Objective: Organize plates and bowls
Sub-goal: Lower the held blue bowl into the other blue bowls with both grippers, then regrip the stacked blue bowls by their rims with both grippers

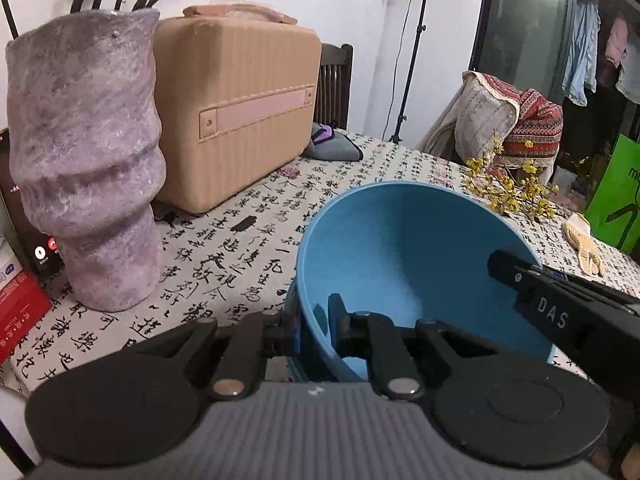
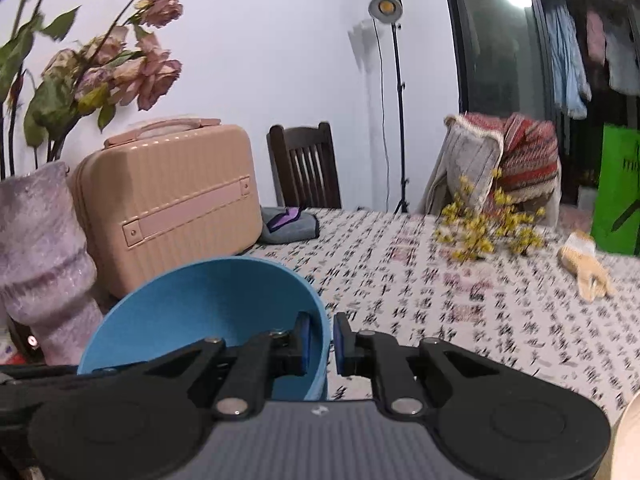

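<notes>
While both grippers pinch the same blue bowl (image 1: 420, 264), the job is to carry it w/o twisting it between them. Left gripper (image 1: 316, 328) is clamped nearly shut on the near-left rim, one pad inside the wall, one outside. Right gripper (image 2: 321, 344) does the same on the opposite rim; in the left wrist view its finger shows at abt 3 o'clock of the bowl. So bowl is held at two rim points, tilted w/ its mouth toward the cameras, and seems lifted off the counter (image 1: 256, 240), tho the underside is hidden.

How to do it well, imo:
- Keep both hands moving as one. If they drift apart or roll differently, the thin rim may slip out of a pad or flex.
- Level the bowl before setting it down; tilted as it is, it would land on its edge.
- Watch the vase (image 1: 86, 160) at abt 10 o'clock of the bowl and the tan case (image 1: 236, 120) at abt 11; both are near, vase looks tippy.
- Clear cloth lies toward 12–1 o'clock, before the yellow sprigs (image 1: 508, 184).
- No plates or other bowls visible, so the stacking spot can't be told.
- Let go one side only once the base sits flat.
</notes>
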Motion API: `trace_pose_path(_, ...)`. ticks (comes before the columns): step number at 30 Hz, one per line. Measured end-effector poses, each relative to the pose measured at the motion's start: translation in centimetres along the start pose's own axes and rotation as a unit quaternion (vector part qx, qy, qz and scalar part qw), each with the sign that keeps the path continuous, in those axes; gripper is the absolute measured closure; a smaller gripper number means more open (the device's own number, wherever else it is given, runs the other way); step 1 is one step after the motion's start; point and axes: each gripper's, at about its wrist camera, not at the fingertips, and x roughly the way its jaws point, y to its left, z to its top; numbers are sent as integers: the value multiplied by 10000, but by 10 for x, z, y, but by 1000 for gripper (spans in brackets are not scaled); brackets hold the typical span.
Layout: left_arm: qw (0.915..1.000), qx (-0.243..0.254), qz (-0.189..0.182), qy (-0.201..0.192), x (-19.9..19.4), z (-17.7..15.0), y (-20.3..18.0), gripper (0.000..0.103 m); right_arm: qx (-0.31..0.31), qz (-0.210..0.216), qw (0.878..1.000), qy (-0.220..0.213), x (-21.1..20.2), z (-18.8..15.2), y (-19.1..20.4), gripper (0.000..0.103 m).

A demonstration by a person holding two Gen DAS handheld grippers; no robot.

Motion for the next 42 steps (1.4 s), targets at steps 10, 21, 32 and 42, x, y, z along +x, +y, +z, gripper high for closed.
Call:
trace_pose_path(10,9996,260,-87,109,1,3,0,89,107,188,9998,8,-2,1,-6,91)
trace_pose_path(21,9983,371,-264,367,1,17,5,88,107,217,9997,20,-3,3,-4,97)
trace_pose_path(32,9987,510,4,46,-13,24,6,67,-29,139,9999,31,4,-4,2,96)
trace_pose_path(42,9980,610,-176,24,-15,24,13,36,473,538,9972,208,-1,2,-15,83)
